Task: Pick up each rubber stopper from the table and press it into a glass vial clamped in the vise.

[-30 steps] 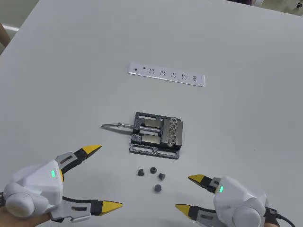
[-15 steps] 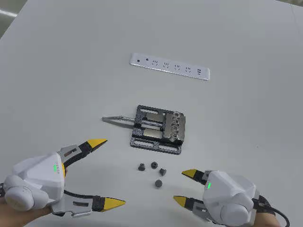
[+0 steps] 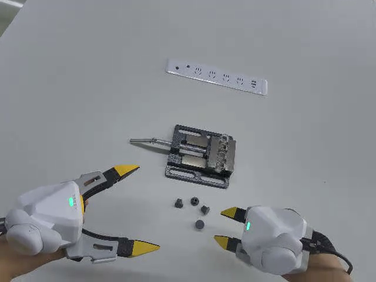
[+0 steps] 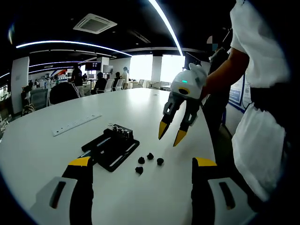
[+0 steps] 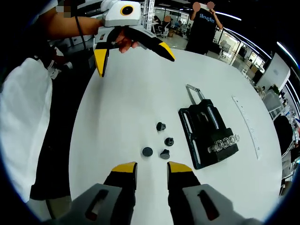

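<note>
The left gripper hovers by the table's near edge, jaws spread wide and empty. To its right, four rubber stoppers lie loose on the white table, just in front of the vise. The head view blurs the glass vials; the right gripper view shows them as four clear rings in a row. The right gripper, jaws narrowly parted around nothing, hovers just right of the nearest stopper.
</note>
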`<move>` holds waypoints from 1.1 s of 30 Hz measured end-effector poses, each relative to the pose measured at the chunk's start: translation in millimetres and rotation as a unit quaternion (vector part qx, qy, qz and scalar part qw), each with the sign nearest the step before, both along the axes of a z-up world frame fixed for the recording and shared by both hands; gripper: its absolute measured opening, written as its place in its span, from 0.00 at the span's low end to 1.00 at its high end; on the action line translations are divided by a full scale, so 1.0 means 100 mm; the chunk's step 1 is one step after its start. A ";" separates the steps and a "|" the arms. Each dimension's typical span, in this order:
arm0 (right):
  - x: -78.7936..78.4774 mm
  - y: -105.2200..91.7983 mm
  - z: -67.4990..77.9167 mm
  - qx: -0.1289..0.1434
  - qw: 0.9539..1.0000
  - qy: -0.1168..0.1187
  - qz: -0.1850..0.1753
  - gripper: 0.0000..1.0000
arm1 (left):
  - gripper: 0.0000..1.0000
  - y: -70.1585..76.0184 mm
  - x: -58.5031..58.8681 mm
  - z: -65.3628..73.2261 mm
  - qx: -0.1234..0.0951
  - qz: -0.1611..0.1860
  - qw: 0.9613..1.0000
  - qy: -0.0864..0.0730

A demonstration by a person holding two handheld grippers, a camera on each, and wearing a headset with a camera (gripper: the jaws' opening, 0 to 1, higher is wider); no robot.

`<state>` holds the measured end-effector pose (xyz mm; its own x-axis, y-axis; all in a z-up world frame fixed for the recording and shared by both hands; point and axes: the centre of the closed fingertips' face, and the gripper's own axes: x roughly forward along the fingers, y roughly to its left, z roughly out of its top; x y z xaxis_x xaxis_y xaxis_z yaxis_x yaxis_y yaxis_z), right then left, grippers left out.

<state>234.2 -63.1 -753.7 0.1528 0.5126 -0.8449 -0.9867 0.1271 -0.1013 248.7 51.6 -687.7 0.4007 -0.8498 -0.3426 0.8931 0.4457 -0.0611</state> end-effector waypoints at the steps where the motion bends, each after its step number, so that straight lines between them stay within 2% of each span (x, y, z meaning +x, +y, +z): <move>1: 0.00 0.01 0.00 -0.002 1.000 0.000 0.002 0.25 | 0.86 0.00 0.00 -0.01 0.001 -0.001 1.000 0.000; 20: 0.00 0.19 -0.15 -0.045 0.998 0.007 0.037 0.22 | 0.86 0.05 -0.02 -0.04 -0.002 -0.014 1.000 -0.007; 33: -0.02 0.18 -0.25 -0.075 0.996 0.016 0.055 0.20 | 0.86 0.05 -0.04 -0.09 0.002 -0.023 1.000 -0.011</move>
<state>232.3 -44.8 -779.1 0.0756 0.3929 -0.9165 -0.9968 0.0045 -0.0802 244.7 56.4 -696.4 0.3675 -0.8666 -0.3376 0.9141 0.4035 -0.0406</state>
